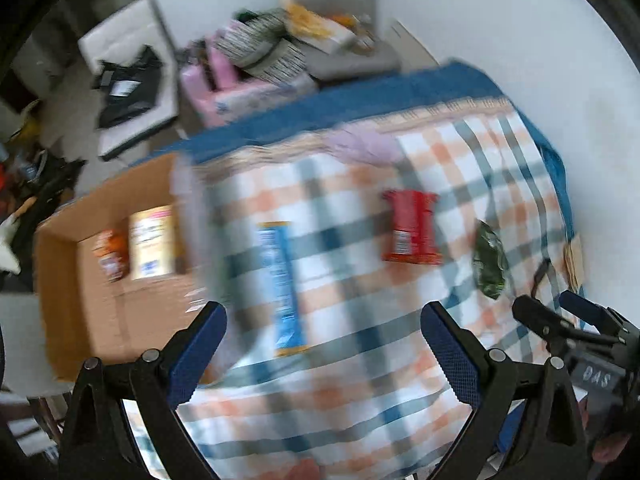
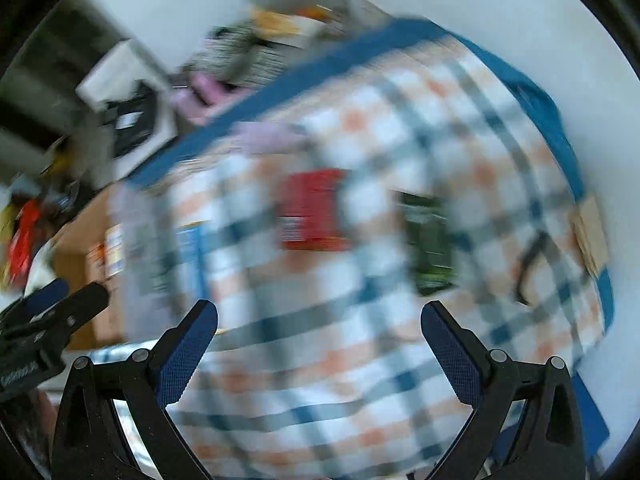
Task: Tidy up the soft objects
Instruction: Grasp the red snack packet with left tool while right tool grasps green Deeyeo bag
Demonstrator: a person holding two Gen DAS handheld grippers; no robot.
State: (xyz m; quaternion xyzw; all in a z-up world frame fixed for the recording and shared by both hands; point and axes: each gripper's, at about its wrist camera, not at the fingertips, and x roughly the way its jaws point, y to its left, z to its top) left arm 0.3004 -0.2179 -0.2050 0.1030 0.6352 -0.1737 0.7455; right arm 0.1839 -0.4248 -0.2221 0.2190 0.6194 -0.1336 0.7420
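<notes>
Both views are motion-blurred. On the checked cloth (image 1: 360, 360) lie a blue packet (image 1: 282, 286), a red packet (image 1: 412, 227), a dark green pouch (image 1: 489, 259) and a pale lilac soft item (image 1: 370, 146) at the far edge. My left gripper (image 1: 323, 344) is open and empty above the cloth, near the blue packet. My right gripper (image 2: 319, 344) is open and empty, above the cloth in front of the red packet (image 2: 314, 210) and green pouch (image 2: 432, 246). The right gripper also shows in the left wrist view (image 1: 560, 312).
An open cardboard box (image 1: 100, 312) stands left of the table with a cream packet (image 1: 152, 246) and an orange packet (image 1: 112, 254) inside. A grey chair (image 1: 340, 28) piled with items stands behind. A black cord (image 2: 530, 268) lies at the cloth's right side.
</notes>
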